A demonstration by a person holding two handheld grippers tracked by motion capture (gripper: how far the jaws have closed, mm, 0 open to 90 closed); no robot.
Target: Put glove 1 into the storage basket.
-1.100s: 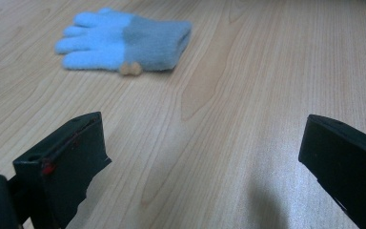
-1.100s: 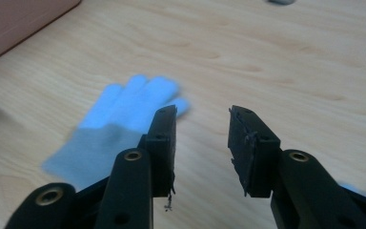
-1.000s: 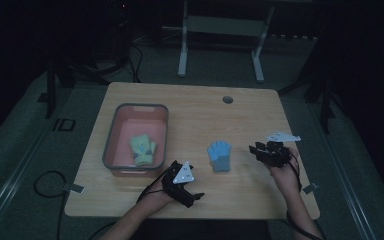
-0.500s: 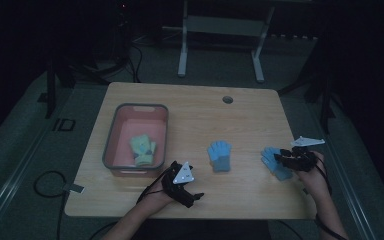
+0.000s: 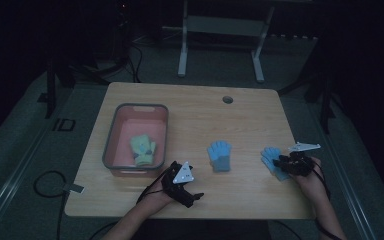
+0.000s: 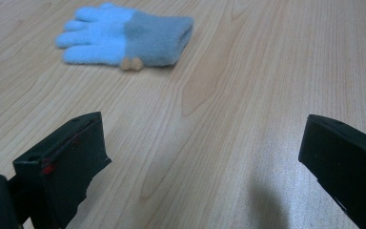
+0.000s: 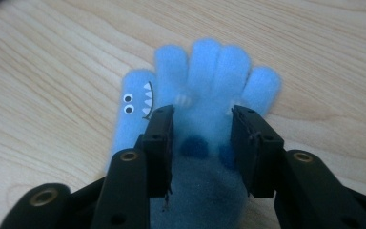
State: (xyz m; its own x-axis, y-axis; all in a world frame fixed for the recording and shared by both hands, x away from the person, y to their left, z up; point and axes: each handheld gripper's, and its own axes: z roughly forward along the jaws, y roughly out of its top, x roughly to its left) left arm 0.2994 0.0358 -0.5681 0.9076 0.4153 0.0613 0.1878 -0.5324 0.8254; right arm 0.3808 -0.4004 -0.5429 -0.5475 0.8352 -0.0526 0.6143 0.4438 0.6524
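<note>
Lying flat on the wooden table (image 5: 190,100), 2 blue gloves are seen to the right of the pink bin (image 5: 111,140), which is taken here as the landmark. The centre glove (image 5: 219,156) rests just right of the bin, fingers pointed away from the person. The right-hand glove (image 5: 269,159) lies farther from the bin, near the table's right edge, and the right gripper (image 5: 283,164) is set over its cuff end. Inside the bin a green-and-yellow glove (image 5: 142,149) is seen.

In the right gripper view the right gripper (image 7: 202,125) is shown with its 2 jaws partly closed around the palm of the right-hand glove (image 7: 209,71); the jaws have just been closing, and the fabric bulges between them, so the glove is pinched. A detail missed from above is given here: 2 small eyes and a row of white teeth are printed on the glove's thumb.

The left gripper (image 5: 182,186) is held just in front of the bin's near right corner. In the left gripper view its jaws (image 6: 198,157) stand wide apart with bare wood between them, and nothing is held. The centre glove (image 6: 126,36) is seen beyond them, with a grey cuff and a small tan bobble at its edge, details the high view blurs.
</note>
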